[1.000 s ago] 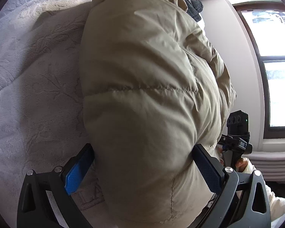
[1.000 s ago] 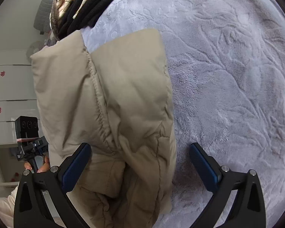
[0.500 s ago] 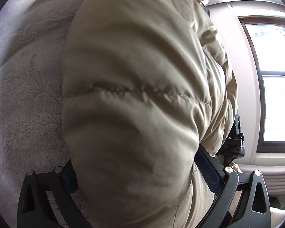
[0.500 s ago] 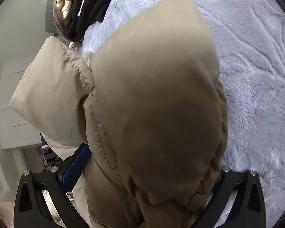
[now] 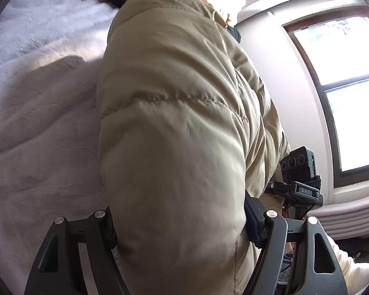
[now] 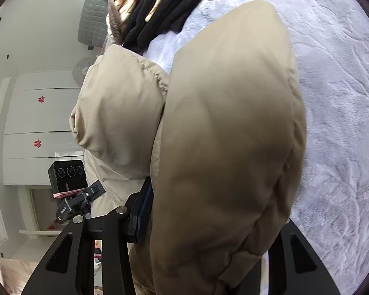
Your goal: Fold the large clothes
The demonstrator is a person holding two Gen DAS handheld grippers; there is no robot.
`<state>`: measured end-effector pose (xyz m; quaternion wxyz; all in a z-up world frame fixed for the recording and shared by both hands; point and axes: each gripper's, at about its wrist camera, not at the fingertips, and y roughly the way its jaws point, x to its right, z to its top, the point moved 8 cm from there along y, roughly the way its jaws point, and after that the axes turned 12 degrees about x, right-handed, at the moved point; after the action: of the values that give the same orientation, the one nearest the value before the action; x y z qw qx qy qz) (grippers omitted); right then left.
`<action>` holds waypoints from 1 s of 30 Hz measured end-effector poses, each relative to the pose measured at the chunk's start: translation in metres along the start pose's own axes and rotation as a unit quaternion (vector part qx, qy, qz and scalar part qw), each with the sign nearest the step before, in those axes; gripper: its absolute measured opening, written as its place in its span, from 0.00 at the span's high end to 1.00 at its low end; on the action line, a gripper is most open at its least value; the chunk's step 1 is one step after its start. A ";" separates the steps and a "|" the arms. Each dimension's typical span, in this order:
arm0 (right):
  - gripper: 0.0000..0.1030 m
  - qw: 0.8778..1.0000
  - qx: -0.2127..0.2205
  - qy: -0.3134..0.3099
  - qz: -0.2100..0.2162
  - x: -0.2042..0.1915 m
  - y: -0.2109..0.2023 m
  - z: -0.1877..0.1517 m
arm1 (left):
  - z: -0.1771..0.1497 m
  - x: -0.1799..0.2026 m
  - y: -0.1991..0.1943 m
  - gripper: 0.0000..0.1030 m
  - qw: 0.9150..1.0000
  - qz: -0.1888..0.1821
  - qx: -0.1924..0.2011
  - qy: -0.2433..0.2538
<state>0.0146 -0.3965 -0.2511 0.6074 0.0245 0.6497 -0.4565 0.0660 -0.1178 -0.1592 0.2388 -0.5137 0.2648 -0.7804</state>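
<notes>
A beige puffer jacket [image 5: 174, 127] fills the left wrist view, bulging up between the jaws of my left gripper [image 5: 180, 218]. Those jaws are closing, with the right pad [image 5: 252, 218] pressed into the padding and the left pad hidden behind it. In the right wrist view another thick fold of the jacket [image 6: 228, 127] sits in my right gripper [image 6: 216, 209], whose jaws are also closing. Its left pad [image 6: 142, 211] bears on the fabric and the right finger is covered. Both ends hang raised over the grey plush bedcover [image 6: 344, 103].
A heap of black and cream striped clothes [image 6: 160, 5] lies at the bed's far end. To the right is a wall with a window [image 5: 344, 86]; white drawers [image 6: 37, 127] stand to the left. Each view shows the other tool's camera block [image 5: 300, 169].
Both pairs of jaws have narrowed from wide open onto the jacket. The jacket has bunched up and risen off the bedcover with both grippers.
</notes>
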 end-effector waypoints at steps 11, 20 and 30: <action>0.54 0.999 -0.021 -0.023 0.019 -0.082 0.110 -0.059 | 0.024 -0.092 -0.089 0.26 0.999 0.028 0.024 -0.013; 0.44 0.999 -0.023 0.001 -0.029 -0.078 0.174 -0.091 | -0.003 -0.175 -0.095 0.20 0.995 0.072 0.013 -0.060; 0.40 0.972 0.097 -0.131 -0.166 -0.107 0.072 -0.094 | 0.024 -0.164 -0.157 0.20 0.982 0.163 0.093 0.026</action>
<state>0.0126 -0.2406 -0.2196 0.5977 -0.0853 0.5116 -0.6113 0.1310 0.1008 -0.1589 0.4025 -0.4188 0.2768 -0.7655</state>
